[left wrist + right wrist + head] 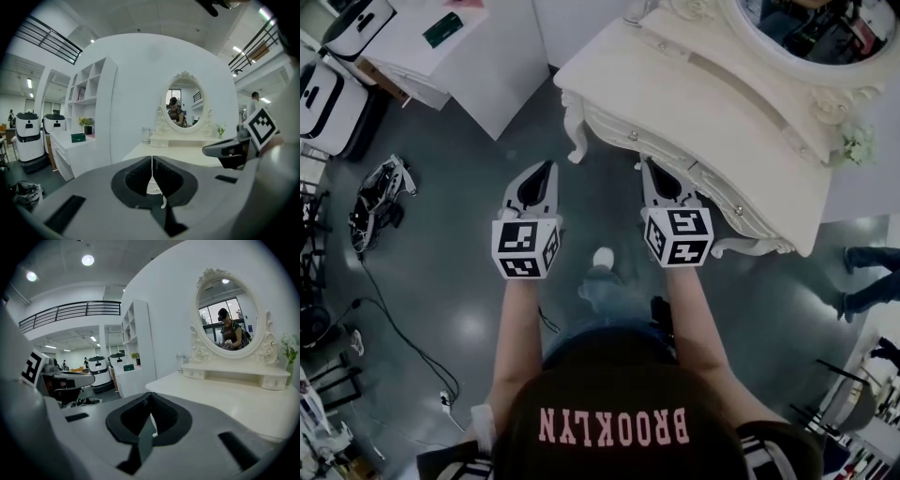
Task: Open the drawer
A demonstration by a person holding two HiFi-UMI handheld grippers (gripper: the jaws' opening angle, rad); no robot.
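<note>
Drawer front [617, 126] of one cream carved wooden counter [703, 108] is closed; two tongs, left tongs [549, 165] and right tongs [645, 161], both pinched together, empty.

A white counter [492, 70] stands on the grey floor [441, 281] and carries a green box [442, 29]. Two white machines [328, 103] stand beside it. Dark cables [380, 199] lie in a bundle on the floor nearby. Small flowers [859, 145] stand near an oval mirror [825, 37].
</note>
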